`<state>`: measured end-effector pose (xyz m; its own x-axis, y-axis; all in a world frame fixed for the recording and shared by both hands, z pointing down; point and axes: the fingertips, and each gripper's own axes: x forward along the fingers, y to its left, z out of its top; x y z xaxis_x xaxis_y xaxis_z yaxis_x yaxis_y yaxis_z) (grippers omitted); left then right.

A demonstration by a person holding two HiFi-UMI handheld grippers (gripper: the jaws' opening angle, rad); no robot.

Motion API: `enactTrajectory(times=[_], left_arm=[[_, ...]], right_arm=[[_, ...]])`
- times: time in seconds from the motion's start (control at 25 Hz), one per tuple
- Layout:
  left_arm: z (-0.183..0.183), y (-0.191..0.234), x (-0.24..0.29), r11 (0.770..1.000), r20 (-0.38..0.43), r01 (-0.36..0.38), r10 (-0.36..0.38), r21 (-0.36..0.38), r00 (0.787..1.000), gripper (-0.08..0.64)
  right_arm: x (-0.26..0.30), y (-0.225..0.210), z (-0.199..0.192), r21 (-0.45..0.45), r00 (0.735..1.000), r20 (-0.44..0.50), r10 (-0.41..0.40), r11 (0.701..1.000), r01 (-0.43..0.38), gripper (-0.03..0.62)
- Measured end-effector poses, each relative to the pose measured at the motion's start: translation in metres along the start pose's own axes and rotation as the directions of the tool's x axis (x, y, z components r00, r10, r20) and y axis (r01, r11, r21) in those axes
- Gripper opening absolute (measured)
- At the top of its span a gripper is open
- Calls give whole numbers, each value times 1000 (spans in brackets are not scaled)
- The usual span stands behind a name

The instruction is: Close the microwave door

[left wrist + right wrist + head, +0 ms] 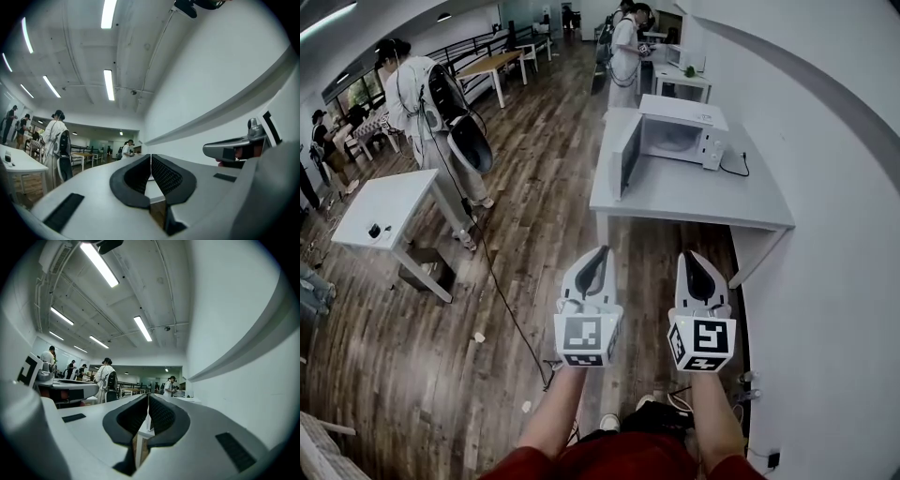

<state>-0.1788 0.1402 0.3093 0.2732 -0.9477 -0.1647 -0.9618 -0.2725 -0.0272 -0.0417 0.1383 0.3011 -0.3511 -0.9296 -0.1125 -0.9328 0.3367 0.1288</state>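
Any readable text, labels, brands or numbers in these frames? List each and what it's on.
No readable text in any view.
left tongs, right tongs: only square black-and-white marker patterns, no letters.
microwave: any print on its control panel is too small to read.

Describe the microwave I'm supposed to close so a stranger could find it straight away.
Follow the long white wall on the right to the nearest grey table set against it. The white microwave sits at that table's far end. It is the only appliance there, and its door stands wide open to the left.
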Motion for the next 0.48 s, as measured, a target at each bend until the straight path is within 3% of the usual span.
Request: enactTrajectory(times=[0.28,0.48], left_arm=[[-20,2,74,999,7,50,-50,23,999,29],[-19,-1,150,998,9,45,-46,33,999,29]], right_arm=[[72,-33,-24,27,1000,1,10,1000,-10,29],[136,-75,-28,40,1000,8,30,999,-31,29]])
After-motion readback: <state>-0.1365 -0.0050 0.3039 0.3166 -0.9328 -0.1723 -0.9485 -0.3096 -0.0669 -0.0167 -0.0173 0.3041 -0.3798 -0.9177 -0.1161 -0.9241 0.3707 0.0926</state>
